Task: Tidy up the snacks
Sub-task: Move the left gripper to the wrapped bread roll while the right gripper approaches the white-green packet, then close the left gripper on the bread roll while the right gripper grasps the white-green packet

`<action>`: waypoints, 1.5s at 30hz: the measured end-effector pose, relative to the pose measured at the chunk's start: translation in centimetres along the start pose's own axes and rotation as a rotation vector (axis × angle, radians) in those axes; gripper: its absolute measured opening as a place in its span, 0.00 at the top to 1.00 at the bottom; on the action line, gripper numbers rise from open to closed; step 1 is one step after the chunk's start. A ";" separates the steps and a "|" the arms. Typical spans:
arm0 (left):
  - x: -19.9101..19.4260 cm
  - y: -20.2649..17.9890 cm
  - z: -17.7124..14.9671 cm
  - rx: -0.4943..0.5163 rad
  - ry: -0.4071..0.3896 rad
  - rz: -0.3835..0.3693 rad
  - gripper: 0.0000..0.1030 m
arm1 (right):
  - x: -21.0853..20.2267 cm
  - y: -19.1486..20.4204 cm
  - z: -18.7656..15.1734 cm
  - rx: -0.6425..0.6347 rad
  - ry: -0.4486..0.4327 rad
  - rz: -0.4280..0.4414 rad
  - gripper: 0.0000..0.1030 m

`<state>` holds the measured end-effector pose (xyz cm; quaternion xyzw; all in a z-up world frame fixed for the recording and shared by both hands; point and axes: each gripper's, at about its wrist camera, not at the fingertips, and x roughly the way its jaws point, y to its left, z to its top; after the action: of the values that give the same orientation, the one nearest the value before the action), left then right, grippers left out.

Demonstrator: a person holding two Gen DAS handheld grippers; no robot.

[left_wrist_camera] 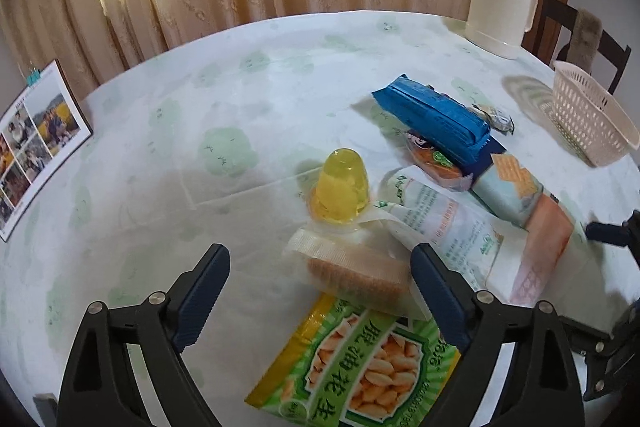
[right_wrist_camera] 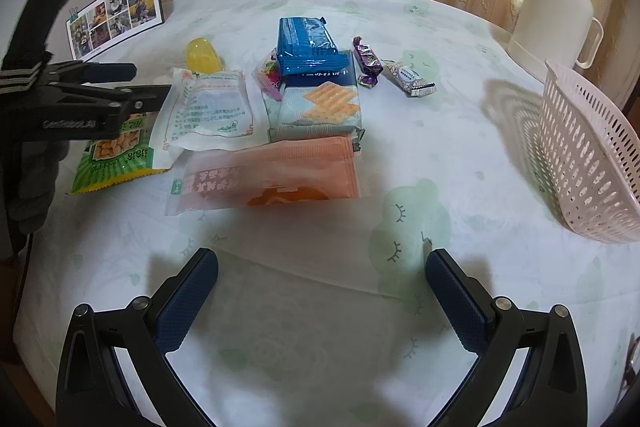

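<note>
**Peanut bag under the open left gripper, basket waiting at the right**

Nearest the lens, the peanut bag lies flat on the table, reaching in between the fingers of the left gripper. The jaws stand wide and no pad presses on it; nothing is held. On the bag's far end rests a clear pack of round biscuits, and beyond that a yellow jelly cup stands dome up.

The right gripper hovers over bare cloth, jaws spread and empty, with the pink wafer pack just ahead of it.

The likely step is picking up a snack for the pink basket, which sits empty, tilted at the table's right, well apart from the pile. To do it well, I would take the top item first: the biscuit pack, gripped across its short side, so the bag below does not drag.

The peanut bag's long axis runs away from the left camera, slightly rightward. The blue biscuit pack lies diagonally, its far end up-left.
</note>
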<state>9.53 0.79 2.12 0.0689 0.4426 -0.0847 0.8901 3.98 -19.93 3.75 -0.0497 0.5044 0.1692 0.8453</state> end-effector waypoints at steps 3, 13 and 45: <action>-0.2 -0.3 -0.2 0.021 -0.016 0.019 0.12 | 0.0 0.0 0.0 0.000 0.000 0.000 0.00; 0.0 -0.7 -0.5 0.060 0.004 -0.020 0.11 | 0.0 0.0 -0.1 -0.001 -0.003 -0.001 0.00; -5.3 4.2 -0.1 -0.133 -0.127 0.089 0.26 | -2.6 2.2 3.4 -0.024 -0.135 0.142 0.02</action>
<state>7.20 5.36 6.48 0.0238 0.3865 -0.0195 0.9218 4.90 -17.61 7.88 -0.0123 0.4467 0.2378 0.8624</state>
